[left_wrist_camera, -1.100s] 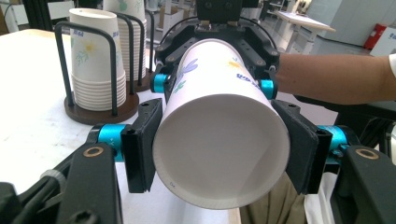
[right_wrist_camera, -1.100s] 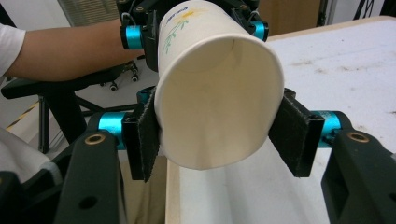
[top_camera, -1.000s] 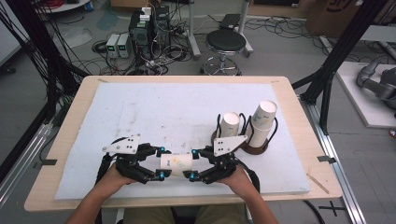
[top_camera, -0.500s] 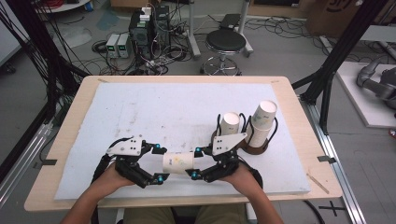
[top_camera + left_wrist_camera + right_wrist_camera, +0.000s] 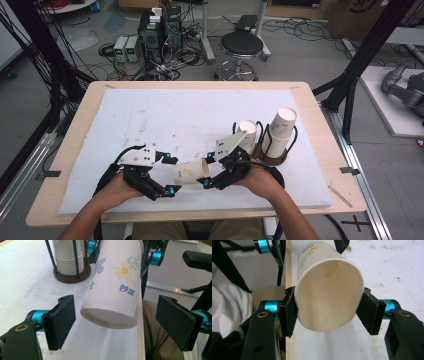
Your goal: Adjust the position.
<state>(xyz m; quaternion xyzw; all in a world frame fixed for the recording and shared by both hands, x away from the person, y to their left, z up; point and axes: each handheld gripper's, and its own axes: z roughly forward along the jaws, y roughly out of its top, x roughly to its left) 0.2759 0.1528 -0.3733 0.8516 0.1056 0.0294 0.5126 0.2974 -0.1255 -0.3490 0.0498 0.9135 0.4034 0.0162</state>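
A flower-printed paper cup (image 5: pixel 191 172) lies on its side in the air above the white mat's near edge. My right gripper (image 5: pixel 207 171) is shut on it near the rim, and its pads squeeze the cup (image 5: pixel 329 297) oval in the right gripper (image 5: pixel 328 312) view. My left gripper (image 5: pixel 171 175) is open. Its jaws have just been opening off the cup. In the left gripper (image 5: pixel 117 323) view they stand on either side of the cup's (image 5: pixel 115 282) base without touching it.
A dark wooden cup holder (image 5: pixel 272 152) with black wire posts stands to the right and holds two stacks of paper cups (image 5: pixel 282 125). The white foam mat (image 5: pixel 175 115) covers the table top. A stool (image 5: pixel 242 45) and electronics stand on the floor behind.
The left jaws let go of the cup's base and now stand wide. The right hand has risen a little with the cup, which now tilts.
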